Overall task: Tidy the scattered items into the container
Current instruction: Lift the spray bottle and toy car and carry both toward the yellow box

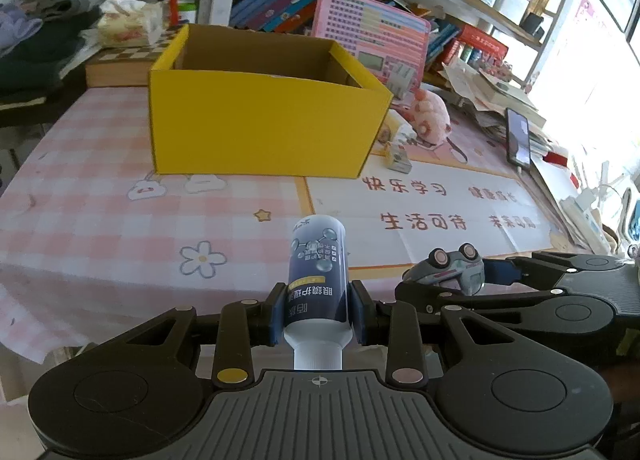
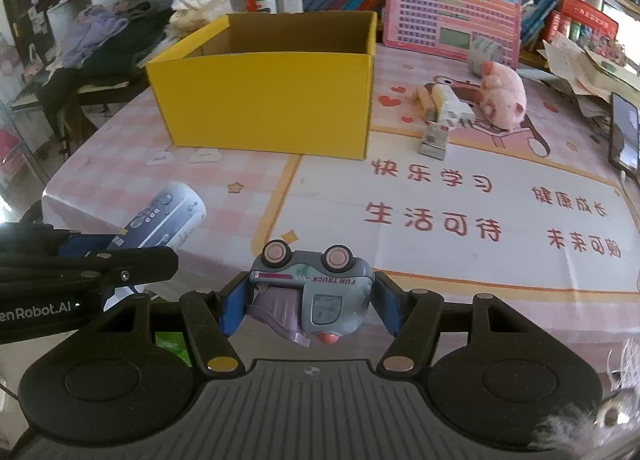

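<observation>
While both hands hover over the near edge of the worktop (image 2: 460,272), each tool is already loaded. The left tool (image 1: 319,310) is clamped on a small bottle (image 1: 318,272) with a dark blue label, its blue pads pressing the bottle's sides low on the label; the white capped end points back toward the handle and the base sticks out forward beyond the fingertips. Just beside it, the right tool (image 2: 310,302) grips a grey toy truck (image 2: 316,292), which lies upside down between the pads with its pink wheels facing up and a lilac part hanging below. The yellow box (image 2: 268,100) stands open-topped farther back on the pink checked cloth, well apart from both tools and straight ahead of them. To the right of the box, near a pink plush toy (image 2: 504,100), several small items (image 2: 438,116) lie on the worktop.
</observation>
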The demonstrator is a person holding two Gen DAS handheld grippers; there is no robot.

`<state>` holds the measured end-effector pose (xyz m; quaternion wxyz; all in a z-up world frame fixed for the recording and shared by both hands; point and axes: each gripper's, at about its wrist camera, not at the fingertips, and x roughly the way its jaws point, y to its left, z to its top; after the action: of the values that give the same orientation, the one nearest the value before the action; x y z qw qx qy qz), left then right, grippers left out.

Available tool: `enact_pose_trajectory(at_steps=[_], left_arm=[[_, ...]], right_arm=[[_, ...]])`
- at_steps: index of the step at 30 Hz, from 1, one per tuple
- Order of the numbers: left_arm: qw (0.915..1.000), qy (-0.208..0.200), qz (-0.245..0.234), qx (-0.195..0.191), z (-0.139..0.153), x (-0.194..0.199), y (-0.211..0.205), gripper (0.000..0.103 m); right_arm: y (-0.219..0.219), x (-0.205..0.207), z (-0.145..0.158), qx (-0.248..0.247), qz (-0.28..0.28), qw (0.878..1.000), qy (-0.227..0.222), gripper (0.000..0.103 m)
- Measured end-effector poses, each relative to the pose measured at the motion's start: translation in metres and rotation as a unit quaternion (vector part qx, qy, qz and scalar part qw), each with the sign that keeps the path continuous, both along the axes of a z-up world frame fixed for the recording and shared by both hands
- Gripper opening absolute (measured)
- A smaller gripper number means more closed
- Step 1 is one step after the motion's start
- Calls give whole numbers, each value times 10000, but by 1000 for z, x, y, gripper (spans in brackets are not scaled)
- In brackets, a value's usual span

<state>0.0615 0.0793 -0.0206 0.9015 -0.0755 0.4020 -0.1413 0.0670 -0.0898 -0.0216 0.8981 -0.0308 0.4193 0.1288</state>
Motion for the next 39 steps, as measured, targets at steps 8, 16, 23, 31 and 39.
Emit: enact_pose_trajectory(at_steps=[8, 16, 23, 31, 39], left_arm=[[9996, -89, 275, 10, 4, -6, 19, 31], [9978, -217, 625, -90, 10, -6, 37, 31], [9966, -387, 714, -123, 19, -1, 39, 31], [9945, -701, 769, -70, 37, 17, 33, 31], [9908, -1067, 827, -34, 58, 50, 28, 31]], right_arm=[[23, 3, 5, 3, 319, 9995, -67, 62], [44, 10, 9, -65, 726, 9972, -195, 62], [47, 17, 17, -46, 850, 9952, -475, 62], [46, 35, 32, -35, 962, 9902, -1007, 62], [41, 69, 57, -65, 1123, 9802, -1633, 62]])
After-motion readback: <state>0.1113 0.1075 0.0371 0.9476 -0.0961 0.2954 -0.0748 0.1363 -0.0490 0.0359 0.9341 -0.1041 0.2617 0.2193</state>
